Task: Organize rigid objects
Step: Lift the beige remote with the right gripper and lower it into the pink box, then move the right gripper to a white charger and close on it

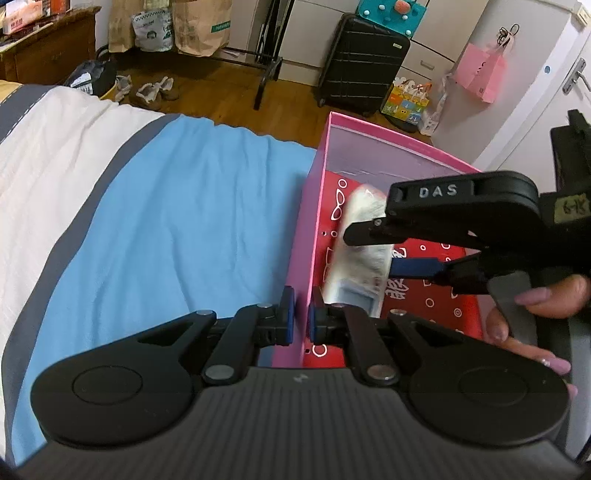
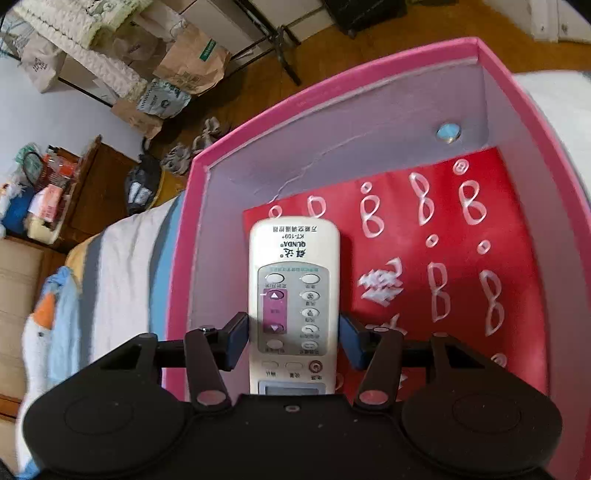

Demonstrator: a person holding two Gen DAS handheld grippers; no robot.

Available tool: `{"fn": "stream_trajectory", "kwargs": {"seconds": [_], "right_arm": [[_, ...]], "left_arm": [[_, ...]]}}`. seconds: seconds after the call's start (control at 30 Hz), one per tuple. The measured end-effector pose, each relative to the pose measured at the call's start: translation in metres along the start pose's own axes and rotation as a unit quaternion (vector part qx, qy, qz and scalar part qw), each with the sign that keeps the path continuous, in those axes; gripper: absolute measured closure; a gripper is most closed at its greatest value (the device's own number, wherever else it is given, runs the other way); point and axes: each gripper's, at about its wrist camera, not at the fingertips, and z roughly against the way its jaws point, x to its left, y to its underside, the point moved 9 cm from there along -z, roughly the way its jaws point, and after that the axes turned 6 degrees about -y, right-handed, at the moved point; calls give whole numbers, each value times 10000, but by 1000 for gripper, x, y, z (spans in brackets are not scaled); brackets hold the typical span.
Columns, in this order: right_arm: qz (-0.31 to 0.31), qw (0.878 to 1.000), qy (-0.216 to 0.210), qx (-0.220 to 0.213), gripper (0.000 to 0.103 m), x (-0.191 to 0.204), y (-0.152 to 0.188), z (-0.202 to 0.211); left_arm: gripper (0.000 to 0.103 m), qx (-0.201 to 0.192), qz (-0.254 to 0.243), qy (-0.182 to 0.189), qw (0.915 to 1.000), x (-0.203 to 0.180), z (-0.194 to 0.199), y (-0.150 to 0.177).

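A pink box (image 1: 308, 229) with a red patterned floor stands on the bed; it also shows in the right wrist view (image 2: 192, 236). My left gripper (image 1: 301, 321) is shut on the box's near left wall, one pad on each side. My right gripper (image 2: 293, 341) is inside the box, shut on a white air-conditioner remote (image 2: 293, 280), which is held over the red floor (image 2: 461, 258). In the left wrist view the right gripper (image 1: 384, 251) comes in from the right with the blurred remote (image 1: 360, 236) between its fingers.
The box sits at the edge of a bed with a blue and white cover (image 1: 147, 221). Beyond it are a wooden floor, a black suitcase (image 1: 360, 62), paper bags (image 1: 201, 27) and a white cupboard (image 1: 524, 92). A plush toy (image 2: 44, 332) lies on the bed.
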Motion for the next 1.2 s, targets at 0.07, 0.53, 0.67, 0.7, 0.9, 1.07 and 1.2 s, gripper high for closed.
{"fn": "stream_trajectory", "kwargs": {"seconds": [0.07,0.53,0.67,0.7,0.9,1.07,1.2], "right_arm": [[212,9997,-84,-63,42,4,2,16],[2233,9730,-298,-509,42,5,41,203],[2310,9717,-275,-418,42,-31,52,232],[2343,9710,-224,-417,42,-42,53,235],[2515,9675,36,-244,42,-98,73,222],[2764,9604,294,191,42,-135,105,189],[2613,9625,602,408,37,-147,110,171]], "left_arm": [[97,-49,10,2,10000,1,2,-2],[98,56,-209,-228,9995,-4,5,-1],[98,126,-402,-340,9985,-8,6,2],[98,172,-423,-362,9983,-8,5,3],[97,428,-733,-420,9955,-10,4,10],[97,607,-814,-368,9942,-7,2,14],[96,750,-649,-313,9946,-4,-4,13]]}}
